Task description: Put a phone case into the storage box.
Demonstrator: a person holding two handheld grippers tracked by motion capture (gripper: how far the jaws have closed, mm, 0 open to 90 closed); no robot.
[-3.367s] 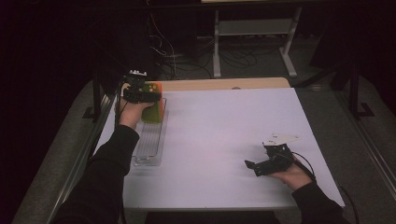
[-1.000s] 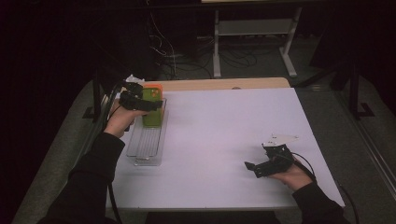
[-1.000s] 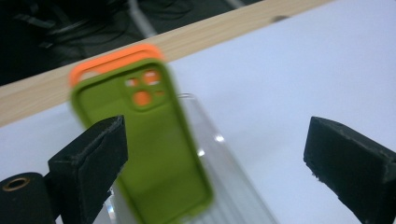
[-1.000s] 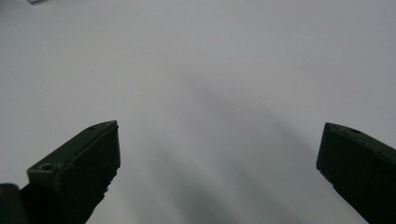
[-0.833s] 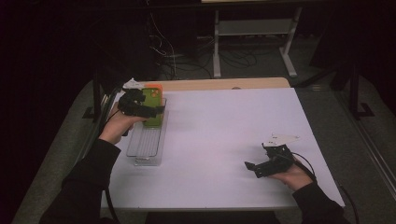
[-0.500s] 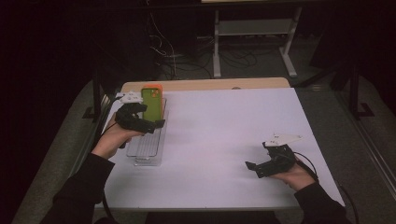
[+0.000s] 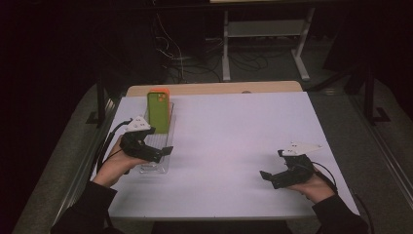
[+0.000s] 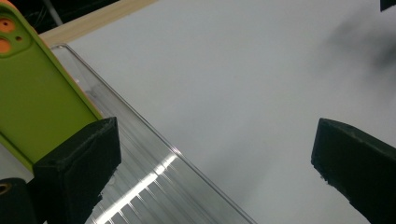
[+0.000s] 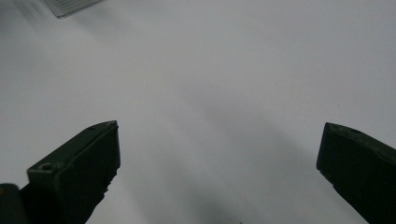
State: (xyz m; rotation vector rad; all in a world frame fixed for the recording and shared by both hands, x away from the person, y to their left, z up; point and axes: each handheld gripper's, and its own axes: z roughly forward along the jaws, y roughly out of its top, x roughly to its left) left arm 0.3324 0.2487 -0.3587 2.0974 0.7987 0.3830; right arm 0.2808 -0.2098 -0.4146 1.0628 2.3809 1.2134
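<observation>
Green phone (image 7: 158,113) stands upright at the far end of the clear tray (image 7: 163,163), leaning on an orange one behind it, so we judge the placing done. What seems left is clearing away, or fetching another piece if one is due; we see none on the table (image 7: 234,146).

Our left gripper (image 7: 160,153) hovers over the tray's near end, well short of the phone, jaws spread wide and holding nothing. In the left gripper view the phone (image 8: 37,93) sits beyond one jaw, apart from it, with the tray (image 8: 154,158) wall running below. Left forearm comes in low beside the tray.

Our right gripper (image 7: 272,176) rests far across the table from the tray, jaws wide apart and empty, pointing back toward it.
</observation>
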